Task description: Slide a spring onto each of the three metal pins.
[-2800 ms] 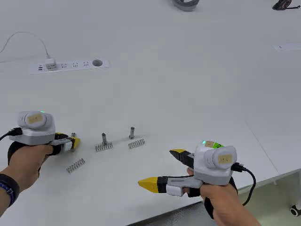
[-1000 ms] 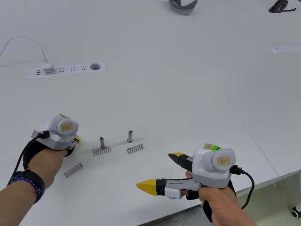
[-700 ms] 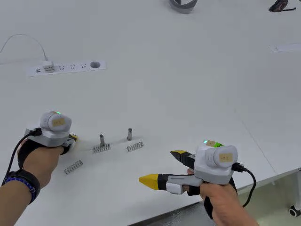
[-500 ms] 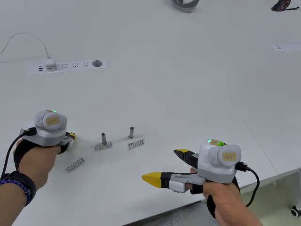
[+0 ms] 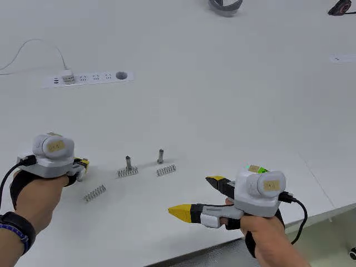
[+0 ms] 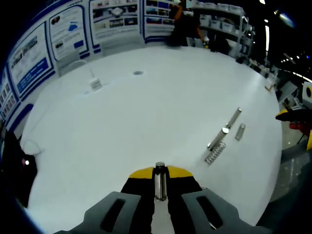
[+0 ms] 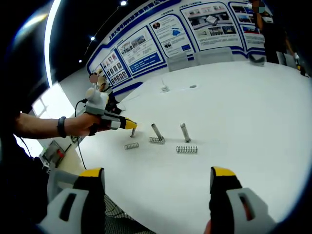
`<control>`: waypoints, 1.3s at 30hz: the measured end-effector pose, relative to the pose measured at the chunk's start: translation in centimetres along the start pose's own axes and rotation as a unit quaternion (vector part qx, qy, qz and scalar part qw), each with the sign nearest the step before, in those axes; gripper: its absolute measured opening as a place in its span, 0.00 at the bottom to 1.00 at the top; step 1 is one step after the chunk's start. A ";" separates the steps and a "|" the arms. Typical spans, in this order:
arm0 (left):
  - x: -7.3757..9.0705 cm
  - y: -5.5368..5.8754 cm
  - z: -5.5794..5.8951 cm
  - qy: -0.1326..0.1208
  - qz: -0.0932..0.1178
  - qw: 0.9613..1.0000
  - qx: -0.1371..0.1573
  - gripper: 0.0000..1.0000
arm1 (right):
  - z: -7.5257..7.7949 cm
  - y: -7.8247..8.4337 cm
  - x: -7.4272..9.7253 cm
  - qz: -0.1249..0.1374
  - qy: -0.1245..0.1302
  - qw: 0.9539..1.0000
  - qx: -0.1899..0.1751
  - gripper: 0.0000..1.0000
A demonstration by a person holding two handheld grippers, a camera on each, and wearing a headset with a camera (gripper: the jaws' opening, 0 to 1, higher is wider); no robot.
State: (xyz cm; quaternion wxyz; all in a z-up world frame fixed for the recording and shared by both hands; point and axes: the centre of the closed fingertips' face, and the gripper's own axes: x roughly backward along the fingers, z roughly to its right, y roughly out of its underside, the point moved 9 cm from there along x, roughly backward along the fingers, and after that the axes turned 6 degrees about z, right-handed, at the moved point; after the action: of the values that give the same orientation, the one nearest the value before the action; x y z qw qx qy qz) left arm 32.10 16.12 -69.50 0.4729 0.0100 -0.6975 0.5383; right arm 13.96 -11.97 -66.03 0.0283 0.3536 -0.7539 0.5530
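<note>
My left gripper (image 5: 83, 164) (image 6: 159, 171) is shut on a metal pin (image 6: 159, 184), low over the white table, left of the other parts. Two more pins stand upright: one (image 5: 128, 162) (image 7: 156, 131) with a spring (image 5: 127, 172) (image 7: 157, 141) lying at its foot, the other (image 5: 161, 156) (image 7: 184, 131) with a spring (image 5: 166, 170) (image 7: 186, 149) just in front. A third spring (image 5: 94, 193) (image 7: 131, 146) lies loose nearer my left hand. My right gripper (image 5: 197, 196) (image 7: 156, 173) hangs open and holds nothing, right of and nearer than the pins.
A white power strip (image 5: 89, 78) with a plugged-in cable lies at the back left. A dark object (image 5: 225, 5) sits at the far edge. The table's front edge (image 5: 328, 214) runs close behind my right hand. Poster boards (image 7: 161, 39) line the wall.
My left hand has rolled back level and stays shut on the pin. The right gripper has stayed open and hardly moved. The head camera has shifted a little.
</note>
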 end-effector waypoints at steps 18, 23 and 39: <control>2.4 0.9 -0.2 0.000 0.005 1.000 -0.001 0.07 | -0.5 0.0 -0.2 -0.005 -0.007 1.000 0.007 0.91; 2.7 1.2 -0.3 -0.002 0.005 1.000 -0.003 0.07 | -0.7 0.0 -0.2 -0.006 -0.010 1.000 0.007 0.91; 3.1 1.6 -0.2 0.000 0.003 1.000 -0.018 0.08 | -0.9 0.0 -0.4 -0.008 -0.014 1.000 0.011 0.91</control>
State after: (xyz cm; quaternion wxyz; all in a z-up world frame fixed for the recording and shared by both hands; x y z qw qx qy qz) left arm 29.67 18.54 -68.60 0.4716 -0.0011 -0.7072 0.5268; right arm 13.89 -10.99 -65.84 0.0185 0.3676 -0.7453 0.5559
